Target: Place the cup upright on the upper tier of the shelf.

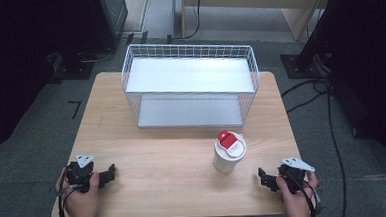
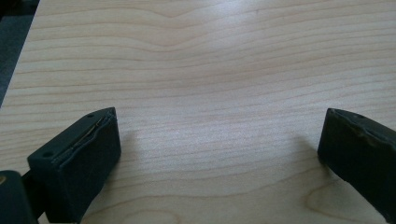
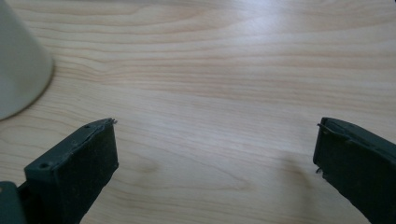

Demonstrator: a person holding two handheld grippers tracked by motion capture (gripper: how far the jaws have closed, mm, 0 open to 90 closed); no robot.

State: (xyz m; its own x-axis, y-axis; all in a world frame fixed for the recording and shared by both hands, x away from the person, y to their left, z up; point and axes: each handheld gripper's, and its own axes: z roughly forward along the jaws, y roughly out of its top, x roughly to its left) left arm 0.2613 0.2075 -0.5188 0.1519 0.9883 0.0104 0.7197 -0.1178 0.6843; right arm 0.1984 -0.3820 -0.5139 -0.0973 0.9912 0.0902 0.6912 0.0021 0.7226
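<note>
White cup (image 1: 227, 156) with a white lid and a red tab on top stands upright on the wooden table (image 1: 158, 155), in the near right part of it, in front of the wire basket rack (image 1: 189, 83) and apart from it. Left tongs (image 1: 109, 174) rest near the table's near left corner, held in the person's left hand (image 1: 80, 194), pointing inward toward the middle. Right tongs (image 1: 262, 177) sit near the near right corner in the right hand (image 1: 296, 195), pointing inward too, with the cup just beyond and to their left, not touching. In the left gripper view, the left tongs are spread wide with only bare wood between the jaws. In the right gripper view, the right tongs are likewise spread wide over bare wood, and the cup's pale wall (image 3: 18, 70) stands at the upper left, clear of both jaws.
</note>
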